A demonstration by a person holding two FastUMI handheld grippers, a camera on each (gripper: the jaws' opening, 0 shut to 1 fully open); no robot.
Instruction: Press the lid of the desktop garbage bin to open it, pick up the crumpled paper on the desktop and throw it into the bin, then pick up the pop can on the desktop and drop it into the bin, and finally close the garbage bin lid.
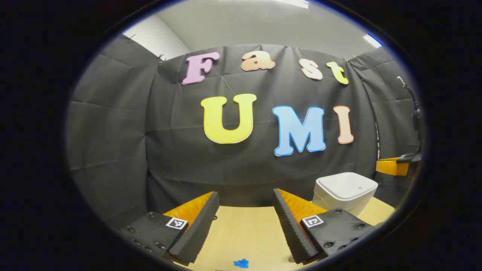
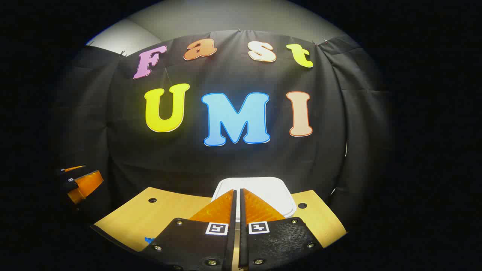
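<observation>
So in the left gripper view the left gripper (image 1: 244, 222) hung a bit above the pale wooden worktop (image 1: 244, 233) with its jaws spread wide and nothing between them, just bare wood and a small blue scrap (image 1: 241, 263) right at the bottom edge. The white garbage bin (image 1: 344, 190) sat off to the right near the back of the worktop, close to the black cloth wall, lid down flat. At the far right edge you could catch a bit of the right gripper (image 1: 393, 165). In the right gripper view the right gripper (image 2: 237, 210) had its jaws pretty much closed together, only a thin slit left, holding nothing, and pointed straight at the bin's lid (image 2: 256, 192) just ahead. The left gripper's fingers showed at the far left, off the worktop's edge.
</observation>
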